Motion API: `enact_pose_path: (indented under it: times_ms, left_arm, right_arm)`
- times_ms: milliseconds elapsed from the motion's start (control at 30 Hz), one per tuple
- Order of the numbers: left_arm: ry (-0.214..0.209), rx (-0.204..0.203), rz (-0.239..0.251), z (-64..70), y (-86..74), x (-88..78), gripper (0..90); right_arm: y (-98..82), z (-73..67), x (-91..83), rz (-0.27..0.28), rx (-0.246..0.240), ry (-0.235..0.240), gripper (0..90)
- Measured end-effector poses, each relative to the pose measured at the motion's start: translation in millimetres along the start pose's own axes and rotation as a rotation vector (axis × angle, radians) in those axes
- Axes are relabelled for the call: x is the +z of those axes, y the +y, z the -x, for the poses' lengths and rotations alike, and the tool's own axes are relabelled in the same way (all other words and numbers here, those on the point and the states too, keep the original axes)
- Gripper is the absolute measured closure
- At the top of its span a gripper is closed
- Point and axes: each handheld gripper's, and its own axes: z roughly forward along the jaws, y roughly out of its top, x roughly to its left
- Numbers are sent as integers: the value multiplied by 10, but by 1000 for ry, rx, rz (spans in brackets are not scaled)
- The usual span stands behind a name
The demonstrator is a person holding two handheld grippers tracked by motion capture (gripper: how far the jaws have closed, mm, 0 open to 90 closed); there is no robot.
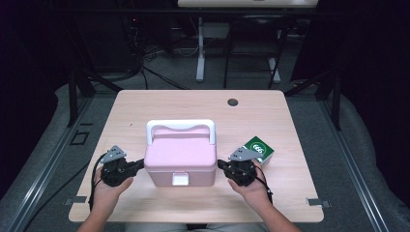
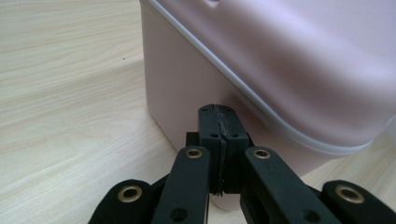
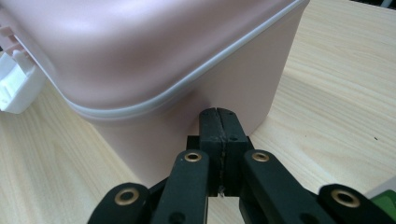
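The pink rigid plastic box (image 1: pixel 180 154) with a white handle looks light but smooth; both tongs, left (image 1: pixel 141 164) and right (image 1: pixel 220 164), pressed together, flank its side walls on the counter (image 1: pixel 270 111).

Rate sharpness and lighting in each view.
High view: table evenly lit, surroundings dark, soft overall. Left gripper view: fingers sharp, pink box slightly soft, mild sheen. Right gripper view: wood grain crisp, white latch blurred at the edge.

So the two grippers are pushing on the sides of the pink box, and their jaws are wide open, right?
Not quite. The left gripper and right gripper do sit at the sides of the pink box, but their jaws are shut tight, as both gripper views show.
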Motion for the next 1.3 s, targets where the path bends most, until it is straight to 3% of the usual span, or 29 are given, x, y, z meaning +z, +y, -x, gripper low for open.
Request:
enact_pose_path:
  times_ms: [467, 767, 1200, 1300]
  left_arm:
    - [-22, 13, -12, 112, -32, -28, 900]
    - [-45, 5, -20, 140, -42, -36, 900]
    - [-43, 9, -24, 126, -23, -21, 900]
    - [-48, 0, -36, 97, -6, -21, 866]
  right_arm:
    - [-84, -75, -163, -11, -19, -4, 900]
    - [-111, -64, -208, -13, 0, 2, 900]
    - [-112, -53, -215, -18, 1, 10, 900]
    - [-102, -45, -202, -26, 5, 7, 897]
